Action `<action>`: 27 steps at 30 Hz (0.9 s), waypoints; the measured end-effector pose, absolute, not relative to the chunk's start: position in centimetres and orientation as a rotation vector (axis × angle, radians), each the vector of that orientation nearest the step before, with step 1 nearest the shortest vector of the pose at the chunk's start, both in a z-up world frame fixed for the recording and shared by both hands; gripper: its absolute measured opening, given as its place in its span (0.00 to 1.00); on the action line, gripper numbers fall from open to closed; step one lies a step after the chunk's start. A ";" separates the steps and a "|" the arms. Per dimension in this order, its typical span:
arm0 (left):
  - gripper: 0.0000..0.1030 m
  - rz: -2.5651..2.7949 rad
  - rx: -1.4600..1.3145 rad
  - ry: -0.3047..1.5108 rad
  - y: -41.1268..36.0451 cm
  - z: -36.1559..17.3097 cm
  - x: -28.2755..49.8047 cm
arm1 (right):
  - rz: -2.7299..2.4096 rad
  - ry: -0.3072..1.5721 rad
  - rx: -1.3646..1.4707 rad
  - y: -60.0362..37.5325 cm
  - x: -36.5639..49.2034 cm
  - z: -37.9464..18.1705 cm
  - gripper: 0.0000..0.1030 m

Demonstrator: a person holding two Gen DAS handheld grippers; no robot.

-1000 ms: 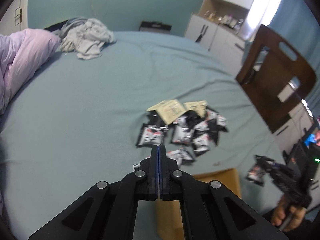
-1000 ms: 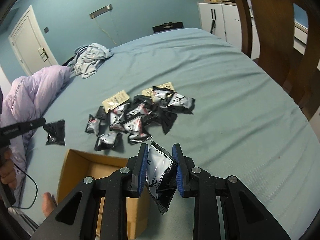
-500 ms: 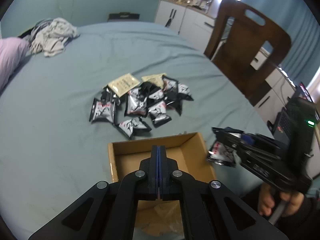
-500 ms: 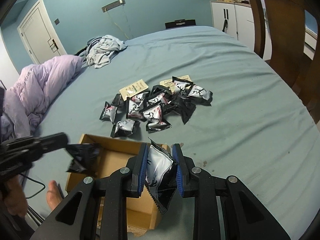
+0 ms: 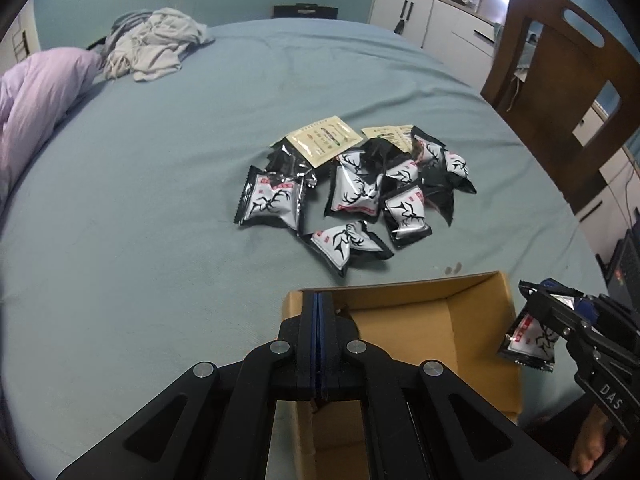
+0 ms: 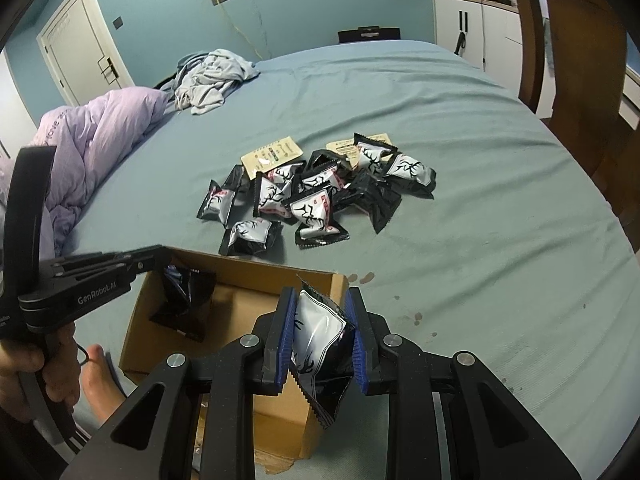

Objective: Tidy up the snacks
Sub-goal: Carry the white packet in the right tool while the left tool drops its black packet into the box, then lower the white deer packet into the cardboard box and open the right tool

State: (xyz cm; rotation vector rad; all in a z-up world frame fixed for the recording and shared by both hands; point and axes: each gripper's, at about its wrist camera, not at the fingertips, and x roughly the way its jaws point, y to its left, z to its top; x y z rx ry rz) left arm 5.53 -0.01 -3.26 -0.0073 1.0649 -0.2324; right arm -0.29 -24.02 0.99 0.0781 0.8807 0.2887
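Observation:
An open cardboard box (image 5: pixel 476 312) (image 6: pixel 248 276) stands at the near edge of the bed. My left gripper (image 5: pixel 319 300) (image 6: pixel 166 266) is shut on the edge of a black snack packet (image 6: pixel 186 300), which hangs inside the box's left half. At the box's right wall, my right gripper (image 6: pixel 320 300) (image 5: pixel 538 298) is shut on a silver-and-black packet (image 6: pixel 320 332) (image 5: pixel 530 338) with a deer print. Beyond the box, a pile of several such packets (image 5: pixel 356 196) (image 6: pixel 308 200) lies on the blue-grey sheet, with two beige sachets (image 5: pixel 324 140) at its far side.
A lilac duvet (image 6: pixel 92 140) and crumpled grey clothes (image 5: pixel 156 46) lie at the bed's far left. A brown wooden chair (image 5: pixel 560 92) stands at the right, white cabinets behind it. A person's bare foot (image 6: pixel 96 384) shows below the box.
My left gripper has come down and rightward with the black packet, from beside the box to inside it. The right gripper has shifted slightly, its packet still held.

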 end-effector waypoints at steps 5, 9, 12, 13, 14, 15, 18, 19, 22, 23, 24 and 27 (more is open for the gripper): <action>0.43 -0.258 -0.009 1.074 -0.1 -2.5 5.6 | 0.286 0.881 0.065 -23.8 -0.3 0.8 0.23; 0.82 -0.177 0.065 0.991 0.7 -0.4 4.6 | 0.287 0.887 0.065 -23.6 -0.2 0.9 0.22; 0.84 -0.176 0.157 0.988 1.2 0.3 4.1 | 0.299 0.900 0.057 -22.8 -0.3 1.3 0.22; 0.84 -0.165 0.188 0.992 1.2 0.4 4.0 | 0.306 0.905 0.060 -22.5 -0.3 1.4 0.22; 0.84 -0.149 0.225 0.990 1.4 0.4 3.9 | 0.313 0.912 0.064 -22.2 -0.3 1.4 0.23; 0.84 -0.137 0.255 0.983 1.5 0.3 3.7 | 0.313 0.912 0.064 -22.2 -0.3 1.4 0.23; 0.84 -0.114 0.286 0.992 2.0 0.2 3.9 | 0.339 0.979 0.089 -20.3 0.0 1.0 0.23; 0.84 -0.108 0.282 0.999 2.1 0.2 4.1 | 0.337 1.001 0.091 -19.9 0.4 0.8 0.23; 0.85 -0.096 0.256 1.004 2.8 0.3 4.3 | 0.322 1.069 0.081 -18.5 1.9 -0.1 0.23; 0.86 -0.092 0.257 1.007 2.9 0.2 4.4 | 0.318 1.093 0.070 -17.9 2.4 -0.6 0.23; 0.87 -0.083 0.261 1.013 3.1 0.1 4.5 | 0.313 1.115 0.067 -17.5 2.9 -1.2 0.23; 0.87 -0.052 0.268 1.020 3.7 -0.2 4.6 | 0.318 1.156 0.102 -16.3 4.1 -2.3 0.23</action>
